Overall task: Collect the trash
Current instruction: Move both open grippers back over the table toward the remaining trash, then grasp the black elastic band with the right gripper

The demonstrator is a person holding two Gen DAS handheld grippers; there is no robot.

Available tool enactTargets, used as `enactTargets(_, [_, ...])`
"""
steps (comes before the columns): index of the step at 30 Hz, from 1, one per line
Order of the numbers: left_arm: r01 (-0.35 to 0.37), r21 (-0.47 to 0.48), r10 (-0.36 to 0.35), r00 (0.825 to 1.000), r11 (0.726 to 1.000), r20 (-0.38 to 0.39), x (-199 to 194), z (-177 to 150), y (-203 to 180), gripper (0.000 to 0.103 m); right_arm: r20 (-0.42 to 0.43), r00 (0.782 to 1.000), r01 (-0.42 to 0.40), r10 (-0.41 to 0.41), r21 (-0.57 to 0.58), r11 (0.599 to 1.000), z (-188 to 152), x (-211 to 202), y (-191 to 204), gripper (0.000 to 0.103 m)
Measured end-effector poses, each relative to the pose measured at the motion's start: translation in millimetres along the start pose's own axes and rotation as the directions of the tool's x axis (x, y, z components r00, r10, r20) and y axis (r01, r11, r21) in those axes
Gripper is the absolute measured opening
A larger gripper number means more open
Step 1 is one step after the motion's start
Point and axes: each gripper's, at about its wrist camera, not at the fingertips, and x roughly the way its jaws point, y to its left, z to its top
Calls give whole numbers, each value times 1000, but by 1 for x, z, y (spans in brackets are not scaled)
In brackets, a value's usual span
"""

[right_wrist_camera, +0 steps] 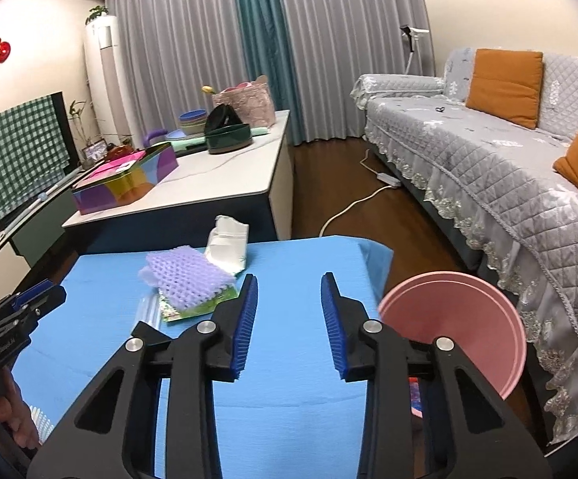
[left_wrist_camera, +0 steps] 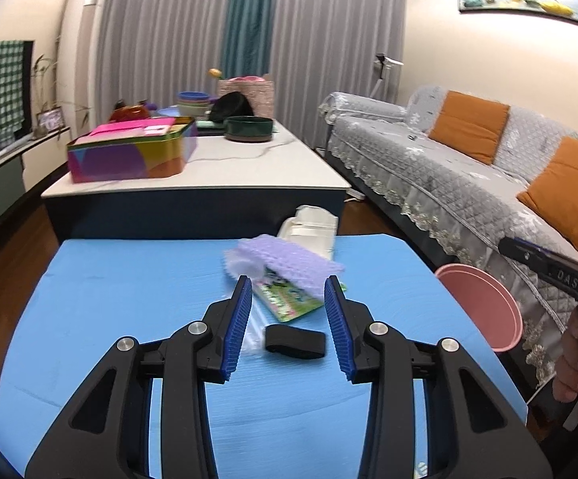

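Trash pile: lilac foam fruit-net sleeve, open diamond mesh, soft and crumpled, lying on top of a glossy green printed snack wrapper, flat. A clear crinkled plastic strip lies at the wrapper's 7 o'clock; a black matte flat oblong piece at its 6 o'clock. A white crumpled paper carton sits at the net's 1 o'clock, at the far edge.

Surface: blue ribbed foam mat. A pink round plastic bin stands off the mat's edge at 3 o'clock.

Left gripper: blue ribbed pads apart, nothing pressed; pile at its tips, black piece between the jaws. Right gripper: pads apart, bare mat between.

Room: white marble-look table, grey quilted sofa, grey pleated curtains.
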Motion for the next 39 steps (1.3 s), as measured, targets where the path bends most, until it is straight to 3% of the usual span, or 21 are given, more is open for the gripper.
enactTargets(8, [-58,-58,56,998,997,-31,6,-11,35,38,-73,994,-76,75,-7,997,-12,39,32,33])
enactTargets(15, [-102,-119,97,994,988,-42,11,-14,65,38,-177,971,-176,163,-57,983,-33,88,79,35])
enactTargets(22, [-121,-151,112,991,981,-67,24,-20,82,37,-264,937,-264,228,-112,958,-54,126,117,55])
enactTargets(30, [-106,-144,92,991,984,-99,49,-28,80,37,-305,926,-283,223,-168,944,-66,143,132,57])
enactTargets(33, [-94,-148,78,990,984,-116,60,-30,75,37,-318,920,-295,230,-172,940,-70,145,130,51])
enactTargets(35, [-88,-144,70,990,986,-123,66,-32,71,37,-328,911,-314,251,-154,937,-72,145,126,35])
enactTargets(37, [-79,-141,59,989,987,-135,74,-33,65,37,-319,913,-314,254,-153,937,-70,142,122,26])
enactTargets(39, [-66,-141,43,987,988,-157,83,-36,58,37,-325,910,-316,257,-143,938,-69,141,118,23])
